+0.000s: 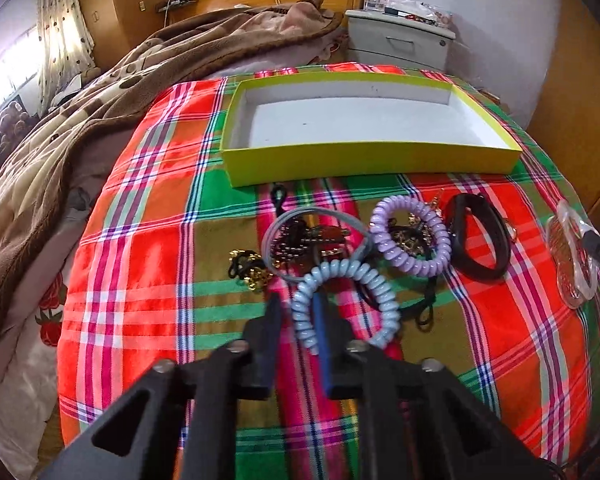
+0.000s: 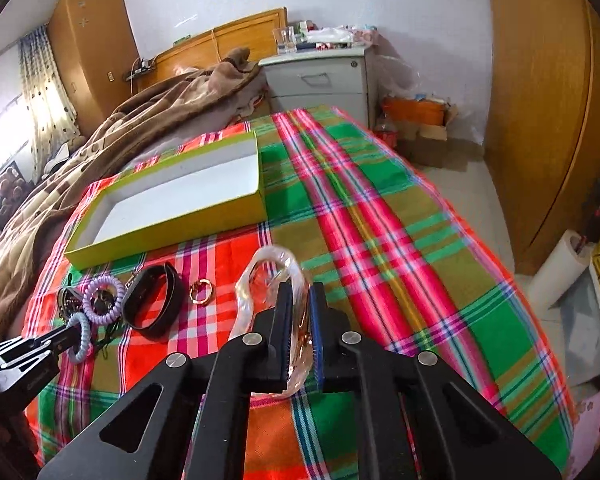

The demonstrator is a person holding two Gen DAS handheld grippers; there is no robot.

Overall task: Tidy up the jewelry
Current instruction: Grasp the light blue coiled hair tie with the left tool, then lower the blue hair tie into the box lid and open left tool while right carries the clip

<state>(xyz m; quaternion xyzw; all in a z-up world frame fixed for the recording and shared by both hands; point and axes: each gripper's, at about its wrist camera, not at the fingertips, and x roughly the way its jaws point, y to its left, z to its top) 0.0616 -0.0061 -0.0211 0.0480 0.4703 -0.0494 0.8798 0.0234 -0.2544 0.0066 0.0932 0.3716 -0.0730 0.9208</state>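
An empty yellow-green box (image 1: 368,156) with a white inside lies on the plaid cloth (image 1: 140,264); it also shows in the right wrist view (image 2: 168,236). My left gripper (image 1: 296,300) is open, its jaws either side of a pale blue coil bracelet (image 1: 380,284) (image 2: 80,340). Beside it lie a purple coil bracelet (image 1: 410,236) (image 2: 104,300), a grey band (image 1: 272,236), dark beads, gold chains (image 1: 252,272) and a black leather band (image 1: 478,236) (image 2: 152,304). My right gripper (image 2: 300,292) is shut on a clear glassy bangle (image 2: 268,276) (image 1: 572,260), held above the cloth.
A gold ring (image 2: 201,291) lies right of the black band. A brown blanket (image 1: 100,120) covers the bed at left. A grey nightstand (image 2: 320,76) with clutter stands beyond the box. A wooden wardrobe (image 2: 540,120) and floor clutter are at right.
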